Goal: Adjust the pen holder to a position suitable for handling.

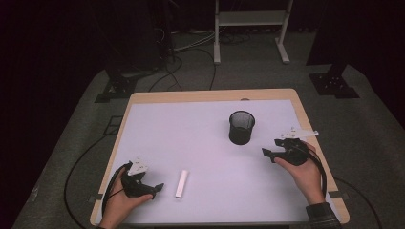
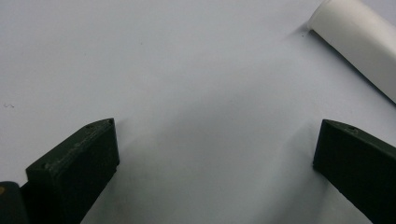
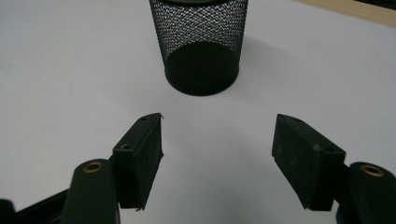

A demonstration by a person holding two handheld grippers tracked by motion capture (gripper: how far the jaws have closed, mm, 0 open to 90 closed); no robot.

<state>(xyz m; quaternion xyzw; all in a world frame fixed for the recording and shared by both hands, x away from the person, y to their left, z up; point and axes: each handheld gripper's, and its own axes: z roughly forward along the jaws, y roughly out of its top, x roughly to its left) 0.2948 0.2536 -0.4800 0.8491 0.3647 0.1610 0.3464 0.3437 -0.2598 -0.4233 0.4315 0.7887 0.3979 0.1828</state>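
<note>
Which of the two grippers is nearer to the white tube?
The left gripper: its open jaws sit just beside the white tube. The right gripper faces the black mesh cup instead.

The high view looks forward and down from above my side of the table (image 1: 143, 98). My left gripper (image 2: 215, 154) camera sits close over the white surface, facing the white tube (image 2: 359, 42). My right gripper (image 3: 217, 144) camera looks low towards the mesh cup (image 3: 201, 46). High view shares both objects: tube (image 1: 181, 184), cup (image 1: 241, 127).
</note>
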